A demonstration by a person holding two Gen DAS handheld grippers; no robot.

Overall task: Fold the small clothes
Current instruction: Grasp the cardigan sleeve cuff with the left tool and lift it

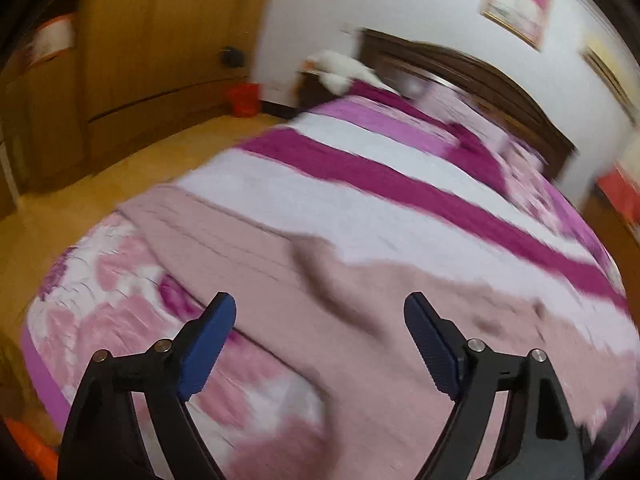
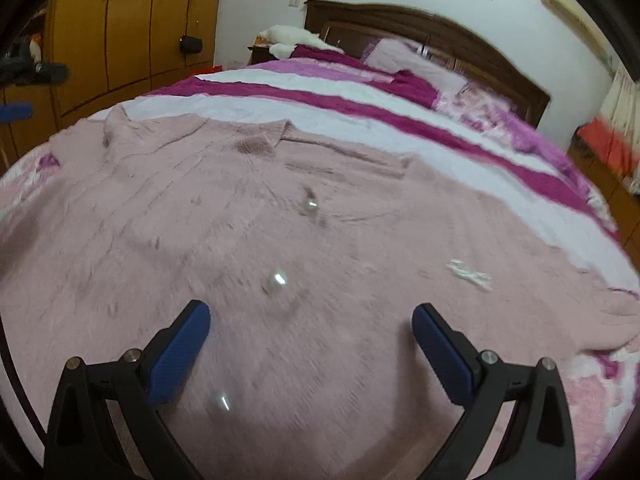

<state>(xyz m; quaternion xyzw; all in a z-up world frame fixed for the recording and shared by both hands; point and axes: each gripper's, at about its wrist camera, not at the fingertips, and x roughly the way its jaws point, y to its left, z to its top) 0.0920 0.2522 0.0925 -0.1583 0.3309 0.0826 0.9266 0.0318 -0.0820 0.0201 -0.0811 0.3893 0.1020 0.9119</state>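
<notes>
A pale pink knitted garment (image 2: 280, 240) lies spread flat on the bed, with its collar (image 2: 260, 140) toward the headboard. Shiny buttons (image 2: 279, 279) run down its middle, and a white tag (image 2: 468, 274) lies on its right part. My right gripper (image 2: 312, 312) hovers over the garment's lower middle, open, with nothing between its blue pads (image 2: 180, 352). In the blurred left wrist view the same garment (image 1: 360, 320) spreads to the right. My left gripper (image 1: 320, 304) hangs over its left part near the bed's edge, open and holding nothing.
The bed carries a floral pink sheet (image 1: 100, 280) and a blanket striped in white and magenta (image 2: 320, 100). A dark wooden headboard (image 2: 440, 28) and pillow (image 2: 400, 56) lie beyond. Wooden wardrobes (image 2: 132, 24) stand at the left, with a red bucket (image 1: 243, 98) on the floor.
</notes>
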